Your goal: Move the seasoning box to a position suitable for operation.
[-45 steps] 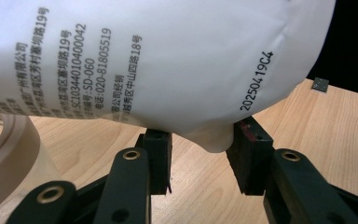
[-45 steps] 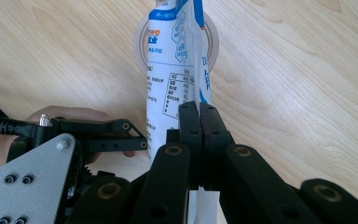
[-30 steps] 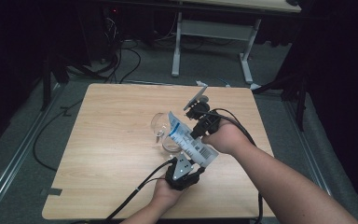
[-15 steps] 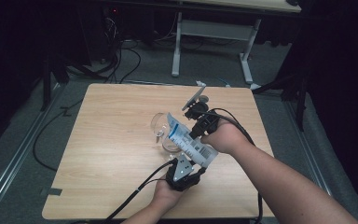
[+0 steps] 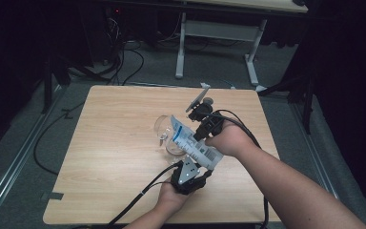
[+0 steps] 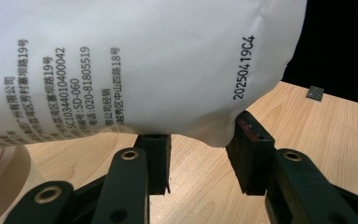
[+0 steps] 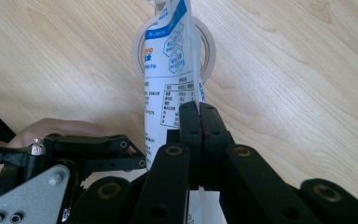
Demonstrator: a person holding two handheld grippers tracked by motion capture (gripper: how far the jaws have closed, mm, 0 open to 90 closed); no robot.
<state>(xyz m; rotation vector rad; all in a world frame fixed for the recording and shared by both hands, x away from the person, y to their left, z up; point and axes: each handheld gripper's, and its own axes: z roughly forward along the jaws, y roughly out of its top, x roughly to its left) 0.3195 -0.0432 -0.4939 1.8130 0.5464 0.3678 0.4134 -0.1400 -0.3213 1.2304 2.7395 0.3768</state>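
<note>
A white and blue pouch (image 5: 190, 140) hangs tilted over a clear glass (image 5: 164, 128) in the middle of the wooden table (image 5: 114, 157). My right gripper (image 5: 194, 135) comes in from the right and is shut on the pouch's side seam (image 7: 195, 93), with the jaws pressed flat together (image 7: 198, 109). Below it in the right gripper view lies the glass rim (image 7: 139, 46). My left gripper (image 5: 202, 165) sits under the pouch's lower end. In the left gripper view its pads (image 6: 249, 140) press on the bulging bottom of the pouch (image 6: 144, 70). The pouch's mouth is hidden.
A small dark square tag (image 6: 315, 93) lies on the table off to one side. Black cables (image 5: 138, 200) trail from the left gripper over the front edge. A metal desk frame (image 5: 219, 33) stands on the floor beyond the far edge. Bare wood spreads left of the glass.
</note>
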